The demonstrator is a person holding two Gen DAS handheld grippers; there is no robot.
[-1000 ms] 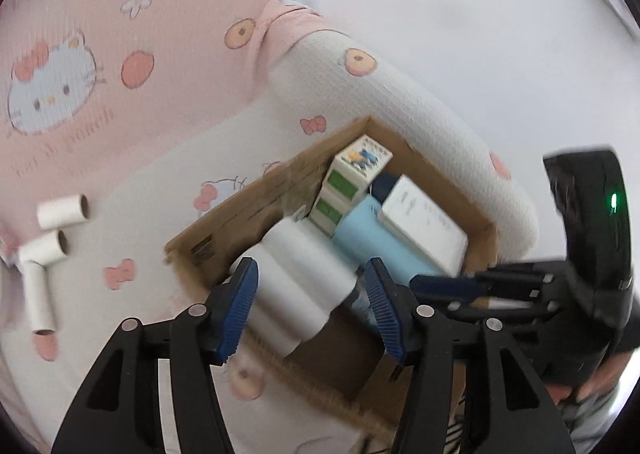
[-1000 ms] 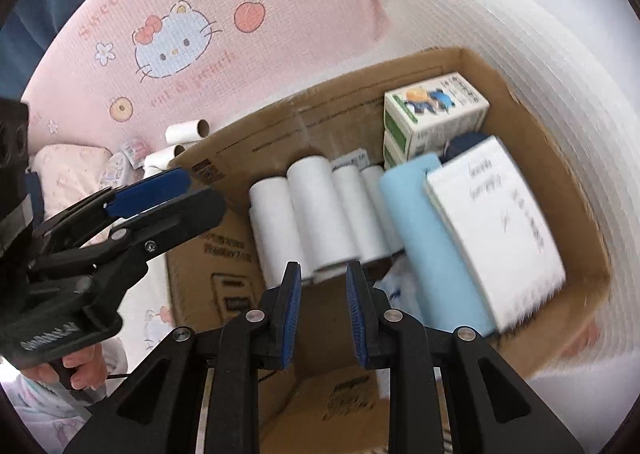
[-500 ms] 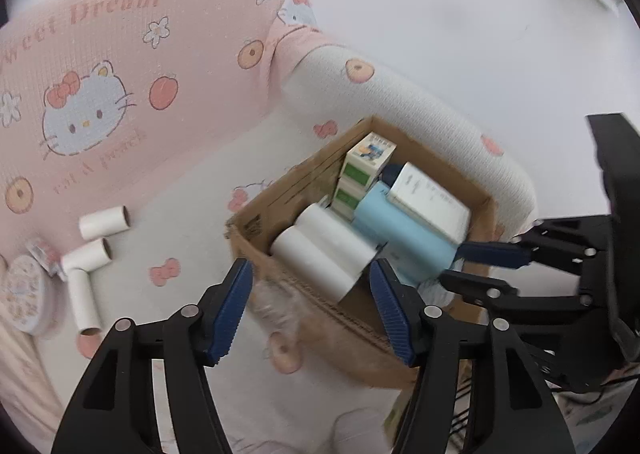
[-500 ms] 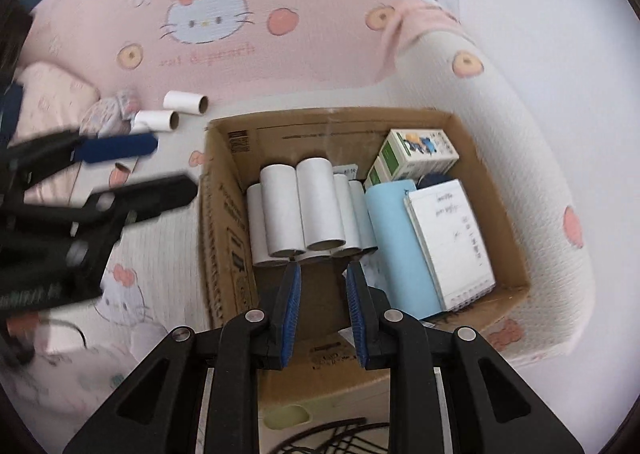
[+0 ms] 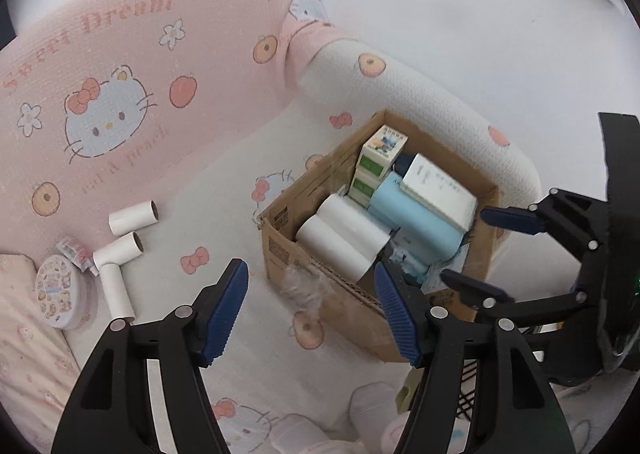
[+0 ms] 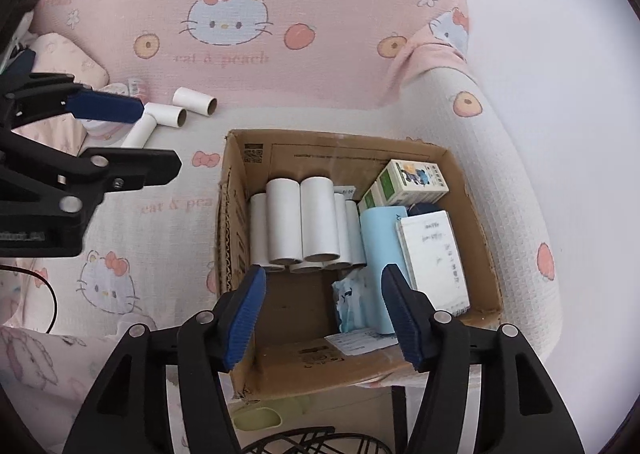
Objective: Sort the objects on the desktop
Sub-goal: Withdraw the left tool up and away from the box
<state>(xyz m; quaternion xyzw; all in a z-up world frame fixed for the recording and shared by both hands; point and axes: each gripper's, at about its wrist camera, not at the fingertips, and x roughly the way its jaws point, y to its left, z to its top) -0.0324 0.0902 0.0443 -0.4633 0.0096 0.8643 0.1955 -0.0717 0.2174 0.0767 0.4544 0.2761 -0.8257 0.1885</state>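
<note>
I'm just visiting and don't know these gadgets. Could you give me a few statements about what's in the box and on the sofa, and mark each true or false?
1. Both grippers are open and hold nothing: left gripper, right gripper. True.
2. The cardboard box is empty. False: it holds white paper tubes, a light blue roll and small cartons.
3. Three loose tubes lie on the sofa outside the box. True.
4. The round tin sits inside the box. False: it lies on the sofa beside the loose tubes.

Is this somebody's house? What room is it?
Probably a living room or bedroom at home, not a desk: a sofa with a pink cartoon-cat cover, a cardboard box of paper tubes and small cartons on its seat, and a soft cushion at one end.
</note>
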